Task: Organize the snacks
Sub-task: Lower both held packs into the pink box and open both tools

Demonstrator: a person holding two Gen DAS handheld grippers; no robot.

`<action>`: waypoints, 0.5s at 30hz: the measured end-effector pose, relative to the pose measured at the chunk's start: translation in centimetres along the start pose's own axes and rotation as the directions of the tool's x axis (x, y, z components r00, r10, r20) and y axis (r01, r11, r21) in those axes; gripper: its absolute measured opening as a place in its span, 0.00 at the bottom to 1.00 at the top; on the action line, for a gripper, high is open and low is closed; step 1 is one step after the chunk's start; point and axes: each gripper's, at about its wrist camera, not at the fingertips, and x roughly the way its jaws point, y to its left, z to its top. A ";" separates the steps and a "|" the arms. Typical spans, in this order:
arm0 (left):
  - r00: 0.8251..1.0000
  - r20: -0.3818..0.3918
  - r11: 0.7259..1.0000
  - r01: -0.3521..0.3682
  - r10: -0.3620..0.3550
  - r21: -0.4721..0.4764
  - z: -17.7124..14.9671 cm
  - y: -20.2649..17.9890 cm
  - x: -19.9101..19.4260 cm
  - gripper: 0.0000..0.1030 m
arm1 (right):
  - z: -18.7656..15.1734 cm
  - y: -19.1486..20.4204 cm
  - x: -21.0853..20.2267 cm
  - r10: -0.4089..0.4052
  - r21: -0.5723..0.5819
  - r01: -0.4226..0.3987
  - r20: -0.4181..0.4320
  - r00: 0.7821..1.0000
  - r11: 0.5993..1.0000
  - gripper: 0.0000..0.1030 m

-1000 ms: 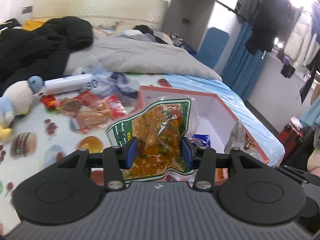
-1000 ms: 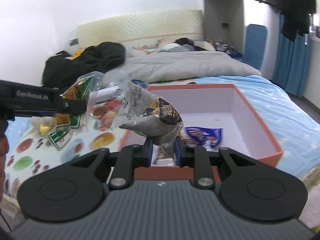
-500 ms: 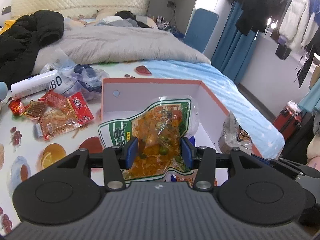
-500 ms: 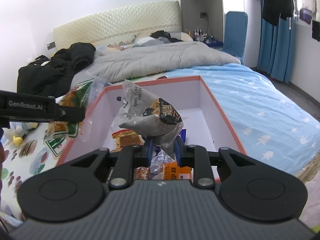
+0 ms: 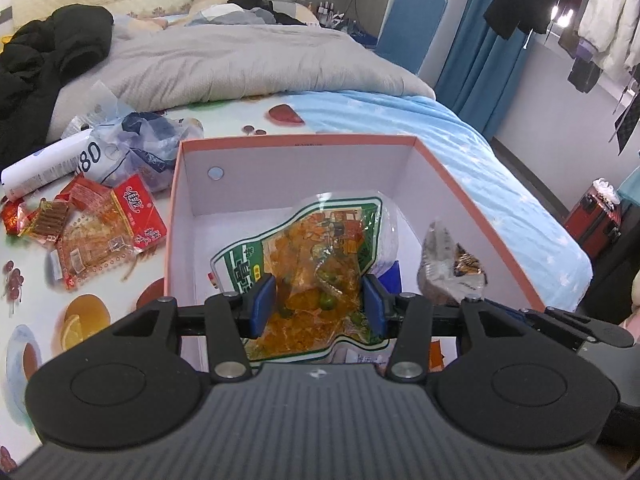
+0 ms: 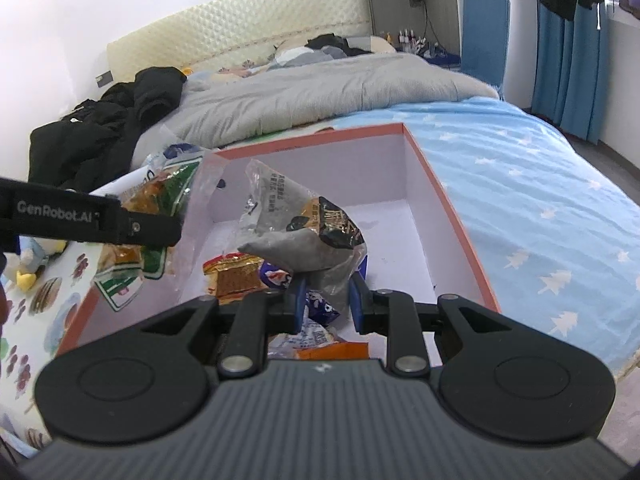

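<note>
My left gripper (image 5: 318, 306) is shut on a clear green-edged bag of orange snack mix (image 5: 316, 256) and holds it over the open orange-rimmed box (image 5: 296, 142). My right gripper (image 6: 326, 300) is shut on a crumpled grey and black snack bag (image 6: 304, 232) above the same box (image 6: 448, 208). That grey bag also shows in the left wrist view (image 5: 448, 272), at the right. The left gripper's arm (image 6: 92, 220) and its bag (image 6: 152, 208) show at the left of the right wrist view. Several packets (image 6: 236, 276) lie inside the box.
Red snack packets (image 5: 100, 232) lie loose on the patterned sheet left of the box, with a white bottle (image 5: 44, 168) and a crumpled plastic bag (image 5: 136, 148) behind them. A grey duvet (image 5: 224, 64) and black clothes (image 5: 44, 48) cover the far bed. A red suitcase (image 5: 596, 220) stands beside the bed.
Both grippers have moved forward with their bags and now hold them over the inside of the box. Both stay shut on their bags.
</note>
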 end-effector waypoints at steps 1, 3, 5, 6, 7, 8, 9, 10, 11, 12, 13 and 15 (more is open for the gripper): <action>1.000 -0.003 1.000 -0.014 0.014 0.001 0.0 0.0 0.3 0.57 | 0.0 -0.2 0.4 0.004 0.000 -0.004 -0.012 1.000 1.000 0.27; 1.000 -0.008 1.000 -0.012 0.012 -0.003 0.1 0.1 0.5 0.63 | 0.1 -0.4 0.9 0.018 0.006 -0.018 -0.029 0.999 1.000 0.30; 1.000 -0.003 1.000 -0.009 0.009 -0.021 0.0 0.4 0.3 0.68 | 0.1 -0.5 1.1 0.016 0.008 -0.016 -0.033 0.999 1.000 0.52; 1.000 0.004 1.000 -0.013 0.013 -0.026 0.0 0.5 0.1 0.70 | 0.2 -0.5 1.0 0.017 0.008 -0.017 -0.029 0.999 1.000 0.64; 1.000 0.013 0.999 -0.015 0.016 -0.029 -0.1 0.6 -0.2 0.70 | 0.2 -0.6 1.0 0.019 0.009 -0.019 -0.019 1.000 1.000 0.65; 1.000 0.019 1.000 -0.012 0.013 -0.029 -0.1 0.6 -0.5 0.70 | 0.2 -0.5 0.7 0.018 0.009 -0.018 -0.006 1.000 1.000 0.64; 1.000 0.026 1.000 -0.010 0.011 -0.028 -0.1 0.7 -0.9 0.70 | 0.3 -0.4 0.5 0.014 0.008 -0.014 -0.001 1.000 1.000 0.64; 0.999 0.035 1.000 -0.010 0.011 -0.027 -0.2 0.7 -1.4 0.70 | 0.3 -0.4 0.4 0.013 0.007 -0.013 0.003 1.000 1.000 0.64; 0.999 0.045 1.000 -0.010 0.011 -0.023 -0.2 0.8 -2.1 0.70 | 0.3 -0.3 0.1 0.015 0.007 -0.015 0.008 1.000 1.000 0.64; 0.999 0.053 1.000 -0.010 0.011 -0.021 -0.3 0.9 -2.6 0.70 | 0.3 -0.2 -0.1 0.019 0.009 -0.019 0.013 1.000 1.000 0.64; 0.998 0.062 1.000 -0.008 0.010 -0.021 -0.4 1.0 -3.2 0.70 | 0.3 -0.1 -0.4 0.022 0.009 -0.022 0.017 1.000 1.000 0.64; 0.997 0.078 1.000 -0.001 0.004 -0.027 -0.7 1.3 -4.5 0.70 | 0.3 0.4 -1.3 0.029 0.005 -0.029 0.030 0.999 1.000 0.64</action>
